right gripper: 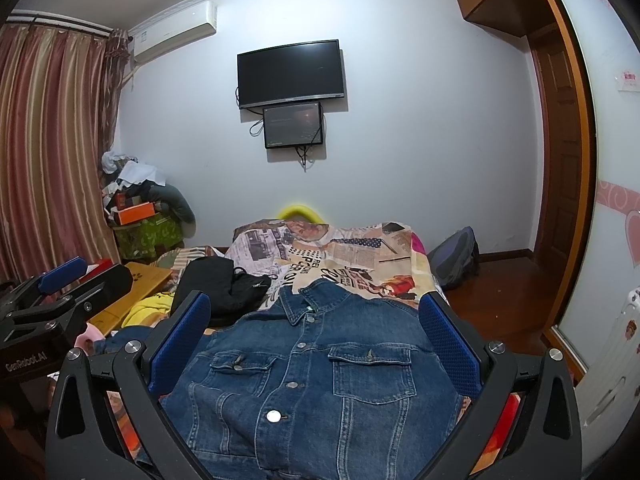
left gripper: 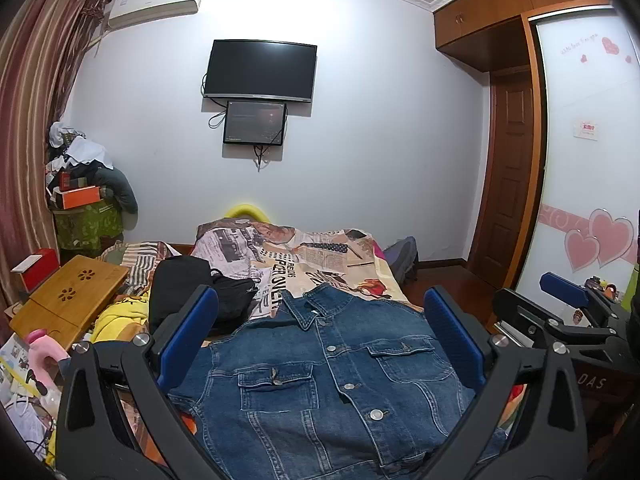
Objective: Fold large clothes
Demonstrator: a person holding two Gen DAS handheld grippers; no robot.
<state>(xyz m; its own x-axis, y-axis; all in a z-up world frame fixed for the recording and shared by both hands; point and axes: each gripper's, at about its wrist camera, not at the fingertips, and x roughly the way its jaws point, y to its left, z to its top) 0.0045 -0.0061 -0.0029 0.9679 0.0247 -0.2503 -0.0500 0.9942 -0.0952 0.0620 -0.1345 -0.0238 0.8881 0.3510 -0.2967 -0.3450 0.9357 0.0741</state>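
Observation:
A blue denim jacket (left gripper: pixel 320 376) lies face up and buttoned on the bed, collar pointing away, sleeves tucked out of sight. It also shows in the right wrist view (right gripper: pixel 312 376). My left gripper (left gripper: pixel 320 320) is open and empty, held above the jacket's chest with its blue pads wide apart. My right gripper (right gripper: pixel 316 320) is open and empty too, above the jacket beside the left one. The right gripper appears at the right edge of the left wrist view (left gripper: pixel 568 304); the left one at the left edge of the right wrist view (right gripper: pixel 52 288).
The bed carries a newspaper-print cover (left gripper: pixel 312 256), a black bag (left gripper: pixel 200 292), a wooden lap desk (left gripper: pixel 68 300) and yellow cloth (left gripper: pixel 120 316). A backpack (right gripper: pixel 456 256) sits on the wood floor to the right. A wardrobe (left gripper: pixel 592 160) stands at right, and a TV (left gripper: pixel 260 72) hangs on the far wall.

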